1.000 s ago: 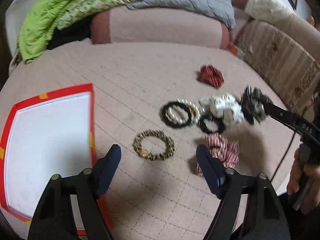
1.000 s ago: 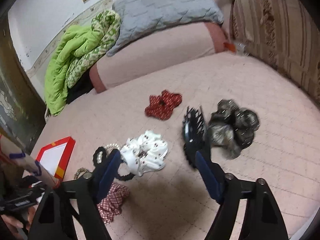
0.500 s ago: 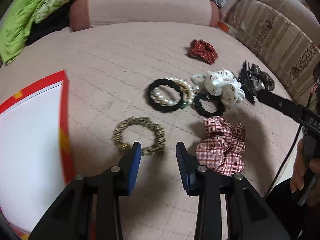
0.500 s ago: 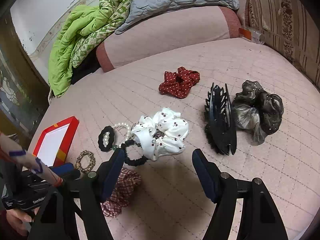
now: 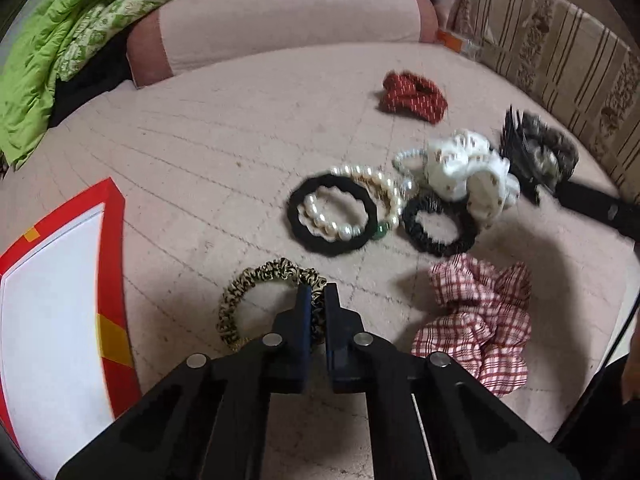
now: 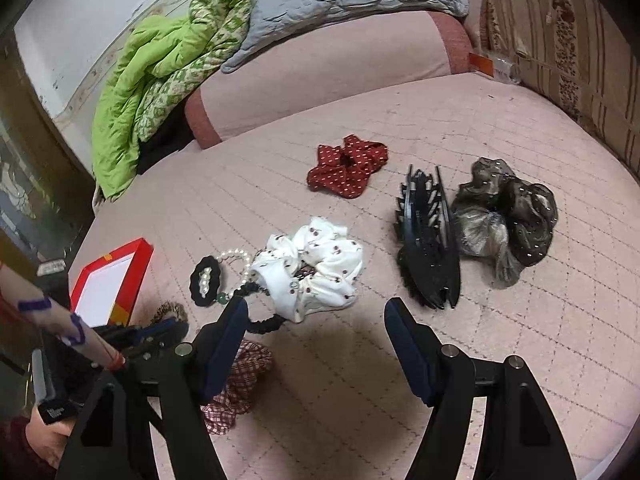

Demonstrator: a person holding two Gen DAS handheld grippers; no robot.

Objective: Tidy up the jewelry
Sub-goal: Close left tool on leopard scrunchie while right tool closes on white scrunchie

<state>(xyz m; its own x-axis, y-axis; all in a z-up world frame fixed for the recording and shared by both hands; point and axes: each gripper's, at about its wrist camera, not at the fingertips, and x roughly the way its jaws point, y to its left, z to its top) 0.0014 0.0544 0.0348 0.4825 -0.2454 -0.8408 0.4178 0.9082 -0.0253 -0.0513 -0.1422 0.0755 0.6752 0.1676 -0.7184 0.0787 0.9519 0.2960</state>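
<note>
Since the left gripper (image 5: 314, 304) pinches only the near rim of the leopard-print scrunchie (image 5: 264, 280) (right gripper (image 6: 316, 344) gaping, empty), lifting toward the red tray (image 5: 114, 248) beside it risks slippage.

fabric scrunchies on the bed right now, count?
4 puffy ones: red dotted scrunchie farthest back, white printed scrunchie in the middle, dark sheer scrunchie right of the claw clip, red plaid scrunchie nearest. Thin hair ties not counted; none seem hidden.

Dim, soft shadows, fisheye-warped, slightly blurred.
</note>
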